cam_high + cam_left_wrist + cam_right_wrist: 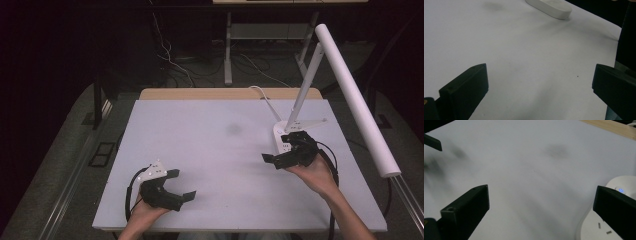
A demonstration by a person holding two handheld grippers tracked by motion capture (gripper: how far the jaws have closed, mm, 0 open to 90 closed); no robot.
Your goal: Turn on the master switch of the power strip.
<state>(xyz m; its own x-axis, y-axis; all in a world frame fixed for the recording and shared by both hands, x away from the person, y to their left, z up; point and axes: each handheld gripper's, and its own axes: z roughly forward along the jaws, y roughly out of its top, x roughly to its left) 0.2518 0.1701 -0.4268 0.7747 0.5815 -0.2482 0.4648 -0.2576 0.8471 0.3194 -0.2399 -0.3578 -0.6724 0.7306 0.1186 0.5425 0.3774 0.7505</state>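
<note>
White oval lamp base (283, 138): its near part is hidden behind the right gripper (281, 150) in the high view.
Same base, left gripper view (551, 7): cut off by the top edge.
Same base, right gripper view (599, 225): cut off by the bottom and right edges, partly covered by 1 black jaw.
Dark shapes at left, right gripper view: too blurred to tell.

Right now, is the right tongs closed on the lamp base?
No: in the right gripper view the right tongs stand wide open, with the white lamp base beside one jaw, ungripped.
</note>
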